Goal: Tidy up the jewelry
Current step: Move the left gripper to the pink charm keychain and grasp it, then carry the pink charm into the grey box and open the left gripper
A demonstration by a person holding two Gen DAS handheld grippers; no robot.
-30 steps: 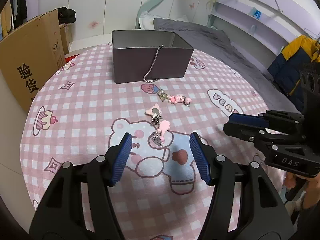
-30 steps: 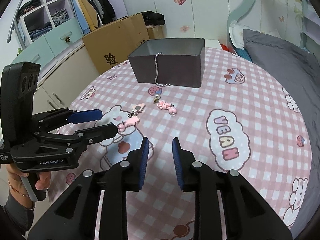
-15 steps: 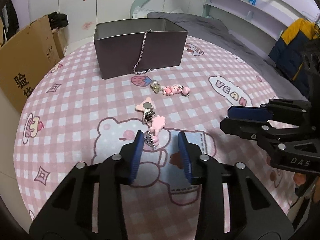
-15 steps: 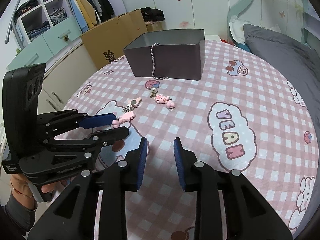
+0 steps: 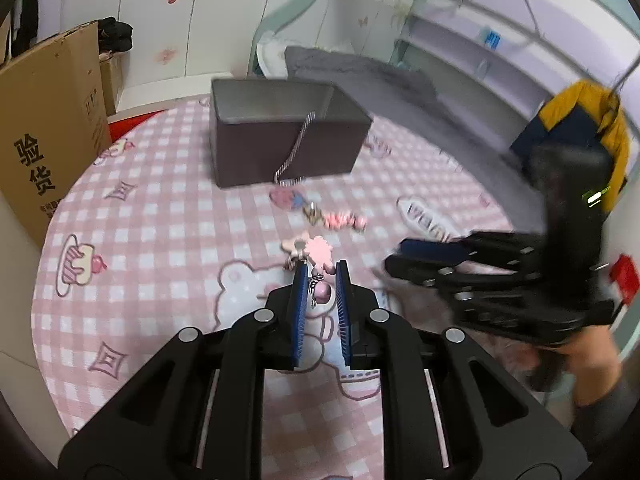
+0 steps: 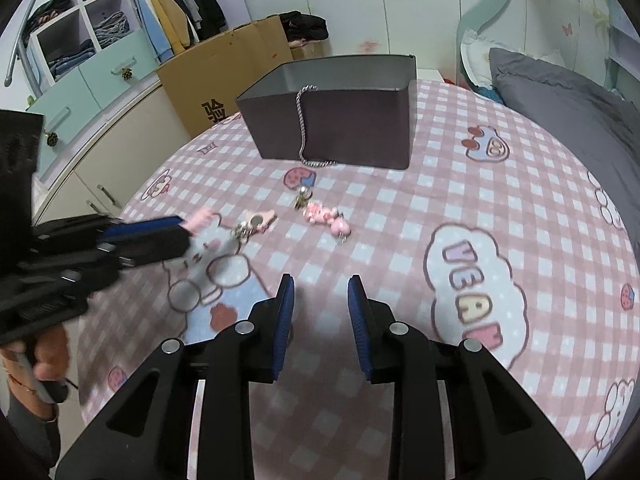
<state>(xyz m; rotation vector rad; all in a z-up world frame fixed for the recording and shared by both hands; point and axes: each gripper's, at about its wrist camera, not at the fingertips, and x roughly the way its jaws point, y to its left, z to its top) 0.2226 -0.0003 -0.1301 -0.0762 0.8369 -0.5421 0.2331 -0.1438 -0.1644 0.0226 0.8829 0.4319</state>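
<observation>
My left gripper (image 5: 322, 276) has its jaws closing on a pink charm keyring (image 5: 318, 254). The charm's flower sticks out past the tips and a pink bead hangs between the pads. In the right wrist view that gripper (image 6: 182, 226) holds the pink charm (image 6: 200, 216) while its metal links (image 6: 240, 232) trail to a pink tag (image 6: 262, 220) on the cloth. A second pink charm (image 6: 324, 216) lies further back. A silver chain (image 6: 304, 128) hangs over the front wall of the dark box (image 6: 332, 120). My right gripper (image 6: 320, 292) stands open over the cloth, holding nothing.
The round table wears a pink checked cloth (image 6: 400, 208) with cartoon prints. A cardboard box (image 5: 44, 140) stands off the table's left edge. A grey bed (image 6: 560, 100) lies behind on the right. A person's hand (image 5: 592, 352) holds the right gripper's handle.
My left gripper's jaws have narrowed from wide open onto the pink charm, and it has pushed forward and lifted slightly. The right gripper has drifted a little over the cloth, gap unchanged.
</observation>
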